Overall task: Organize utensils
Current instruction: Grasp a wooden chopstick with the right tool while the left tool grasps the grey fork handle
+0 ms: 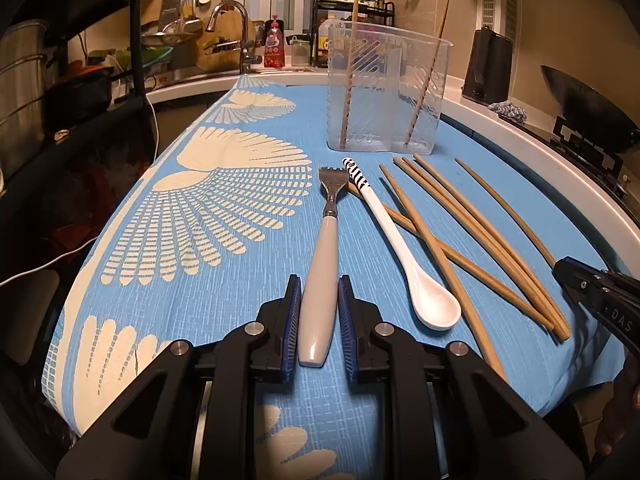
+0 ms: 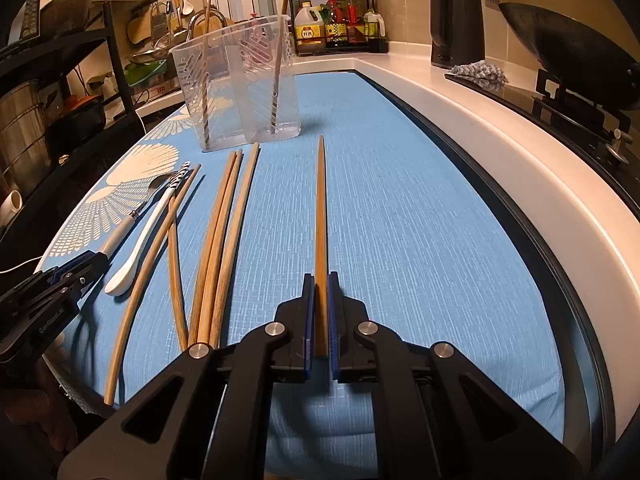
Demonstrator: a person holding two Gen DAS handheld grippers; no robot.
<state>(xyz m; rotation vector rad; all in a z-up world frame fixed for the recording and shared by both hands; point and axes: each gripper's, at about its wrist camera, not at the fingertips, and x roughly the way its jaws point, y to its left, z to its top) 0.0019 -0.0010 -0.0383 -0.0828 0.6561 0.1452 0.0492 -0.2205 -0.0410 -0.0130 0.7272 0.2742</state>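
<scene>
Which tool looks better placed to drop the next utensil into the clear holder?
Probably right. The right tool sits tight around a lone chopstick aimed toward the clear holder. The left tool only straddles the fork, gaps visible.

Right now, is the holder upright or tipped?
Upright: the holder stands on its base on the cloth, rim up, two chopsticks leaning inside.
</scene>
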